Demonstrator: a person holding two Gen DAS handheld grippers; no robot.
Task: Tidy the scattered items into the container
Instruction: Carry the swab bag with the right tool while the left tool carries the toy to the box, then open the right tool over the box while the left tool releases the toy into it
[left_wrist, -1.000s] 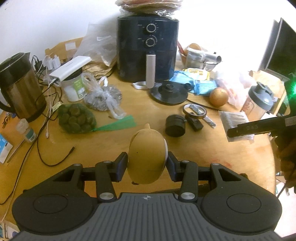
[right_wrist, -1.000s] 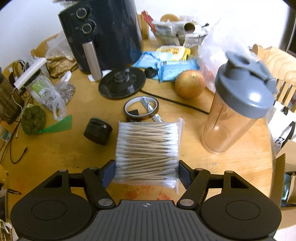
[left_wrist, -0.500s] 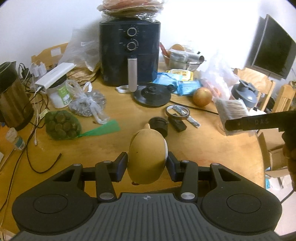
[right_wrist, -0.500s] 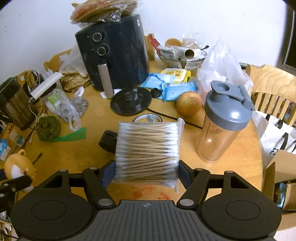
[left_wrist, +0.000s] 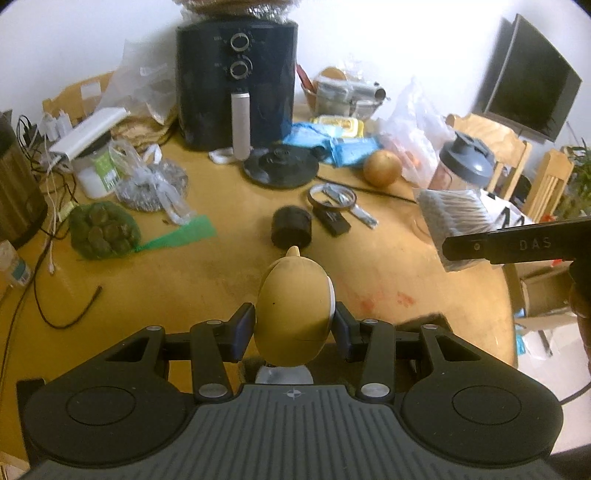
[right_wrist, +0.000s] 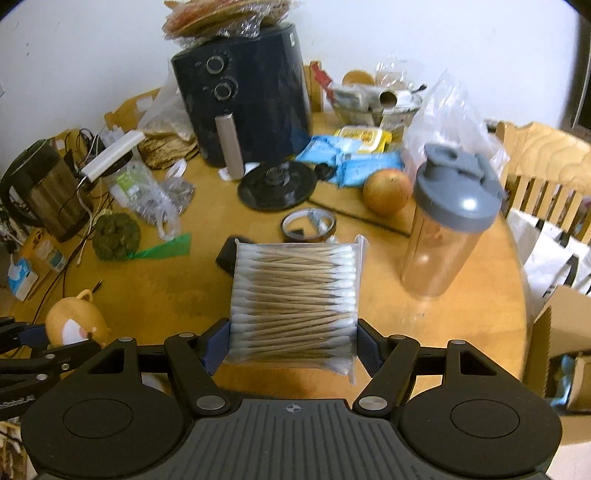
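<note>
Since a second ago your right gripper (right_wrist: 293, 345) has lifted the cotton swab pack (right_wrist: 295, 299) clamped between its jaws, while your left gripper (left_wrist: 294, 326) pinches the yellow toy (left_wrist: 293, 310); swing toward the cardboard box (right_wrist: 565, 332) too fast and the slick pack may slip.

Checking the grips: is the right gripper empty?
No, the right gripper is shut on a pack of cotton swabs.
</note>
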